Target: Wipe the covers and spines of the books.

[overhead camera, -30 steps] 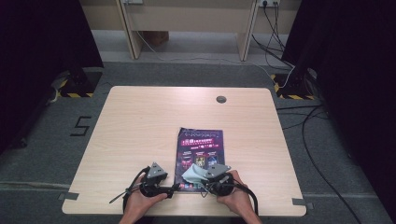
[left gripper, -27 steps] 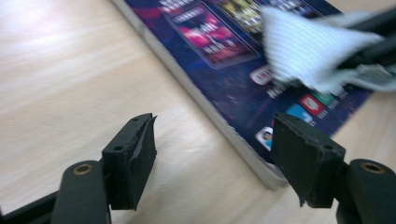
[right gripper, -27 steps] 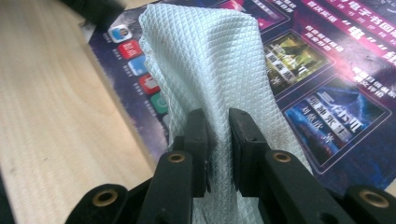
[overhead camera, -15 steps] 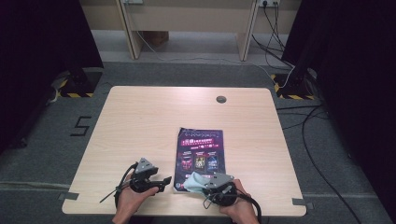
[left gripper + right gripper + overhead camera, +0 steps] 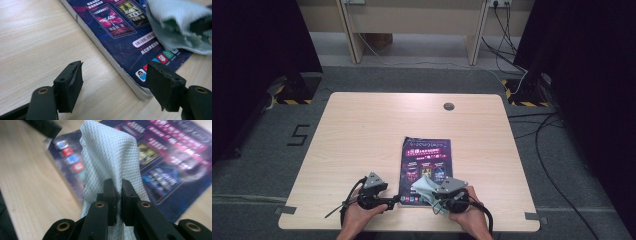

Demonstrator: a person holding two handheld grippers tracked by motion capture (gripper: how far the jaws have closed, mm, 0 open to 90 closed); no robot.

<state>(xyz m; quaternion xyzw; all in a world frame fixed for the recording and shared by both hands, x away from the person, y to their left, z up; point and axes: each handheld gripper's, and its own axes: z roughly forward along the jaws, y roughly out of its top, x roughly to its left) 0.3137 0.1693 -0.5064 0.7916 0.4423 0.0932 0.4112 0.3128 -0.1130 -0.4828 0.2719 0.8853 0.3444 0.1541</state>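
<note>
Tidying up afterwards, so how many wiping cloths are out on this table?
1. The pale green waffle-textured cloth is clamped in the right gripper, hanging over the near end of the dark purple printed magazine on the wooden table.

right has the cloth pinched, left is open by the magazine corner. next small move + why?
Probably lower the right gripper so the cloth lands flat on the magazine cover and start a wipe. Its jaws have just closed on the cloth, which hangs over the cover; the open left gripper straddles the near corner, placed to steady it.
</note>
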